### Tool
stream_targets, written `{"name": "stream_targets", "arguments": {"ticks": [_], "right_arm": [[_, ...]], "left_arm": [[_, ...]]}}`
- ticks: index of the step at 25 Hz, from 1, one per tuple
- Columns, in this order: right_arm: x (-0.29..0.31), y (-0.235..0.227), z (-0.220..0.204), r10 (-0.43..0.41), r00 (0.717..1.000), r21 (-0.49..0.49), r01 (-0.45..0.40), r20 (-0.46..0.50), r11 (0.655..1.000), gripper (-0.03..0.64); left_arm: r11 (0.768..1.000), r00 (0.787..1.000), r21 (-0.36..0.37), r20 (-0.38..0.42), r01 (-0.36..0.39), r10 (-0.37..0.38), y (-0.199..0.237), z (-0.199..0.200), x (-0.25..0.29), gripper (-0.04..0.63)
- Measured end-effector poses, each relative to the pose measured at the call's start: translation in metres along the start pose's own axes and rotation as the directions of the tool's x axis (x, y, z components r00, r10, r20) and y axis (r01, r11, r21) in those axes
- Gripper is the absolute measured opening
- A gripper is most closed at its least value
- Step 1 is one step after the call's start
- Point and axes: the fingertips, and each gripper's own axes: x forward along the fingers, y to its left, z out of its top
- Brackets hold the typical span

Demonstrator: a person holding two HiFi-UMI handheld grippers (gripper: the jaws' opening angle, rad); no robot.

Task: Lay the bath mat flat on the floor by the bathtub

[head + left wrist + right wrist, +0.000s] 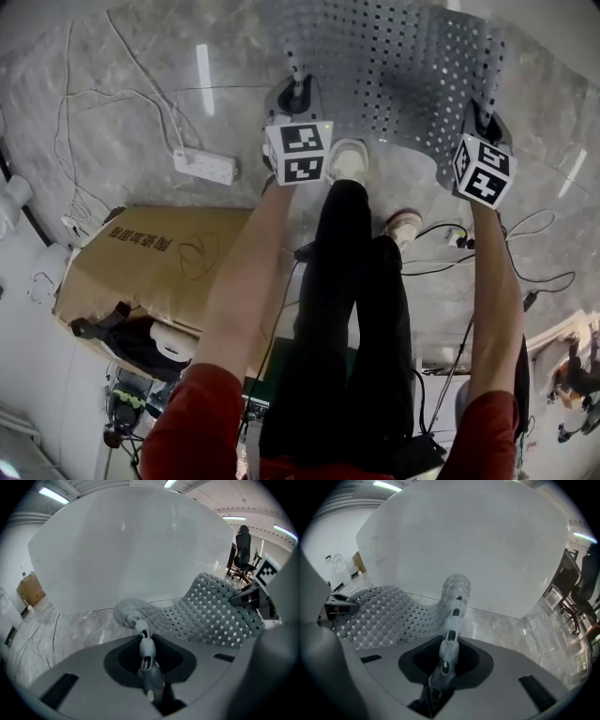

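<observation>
The grey perforated bath mat (398, 80) sags over the marble floor in front of the white bathtub (131, 550). My left gripper (297, 91) is shut on the mat's near left edge, and my right gripper (482, 114) is shut on its near right edge. In the left gripper view, a thin fold of the bath mat (206, 613) runs into the left gripper (145, 641), with the right gripper (260, 597) at the far side. In the right gripper view, the bath mat (384, 616) edge is pinched in the right gripper (449, 648). Between the two grips the mat hangs curved, not flat.
A white power strip (204, 166) with loose cables lies on the floor at left, beside a cardboard box (159, 253). The person's legs and white shoes (349, 159) stand just behind the mat. More cables (469, 239) trail at right. An office chair (243, 545) stands beyond the tub.
</observation>
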Motion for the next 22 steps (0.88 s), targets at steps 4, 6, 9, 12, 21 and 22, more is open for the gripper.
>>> {"name": "stream_targets", "arguments": {"ticks": [4, 6, 9, 12, 21, 22], "right_arm": [[0.021, -0.002, -0.005, -0.008, 1.0, -0.015, 0.008, 0.008, 1.0, 0.074], [0.03, -0.004, -0.005, -0.021, 1.0, -0.01, 0.021, 0.022, 1.0, 0.074], [0.041, -0.009, -0.007, -0.039, 0.999, -0.002, 0.039, 0.028, 0.999, 0.075], [0.053, -0.016, -0.017, -0.059, 0.998, 0.01, 0.059, 0.01, 0.998, 0.078], [0.082, -0.038, -0.045, -0.115, 0.993, 0.001, 0.115, -0.039, 0.993, 0.1], [0.086, -0.04, -0.046, -0.116, 0.992, 0.003, 0.117, -0.043, 0.993, 0.103]], "left_arm": [[1.0, 1.0, 0.023, 0.005, -0.014, 0.014, 0.006, -0.011, 0.019, 0.054], [0.999, 0.999, 0.027, 0.027, -0.022, 0.022, 0.008, -0.009, 0.029, 0.054], [0.999, 0.999, 0.018, 0.027, -0.041, 0.04, 0.015, -0.012, 0.045, 0.054], [0.999, 0.999, -0.003, 0.0, -0.054, 0.054, 0.023, -0.022, 0.058, 0.054], [0.995, 0.994, -0.025, -0.054, -0.094, 0.092, 0.043, -0.056, 0.086, 0.074], [0.995, 0.993, -0.023, -0.06, -0.099, 0.097, 0.045, -0.058, 0.089, 0.075]]}}
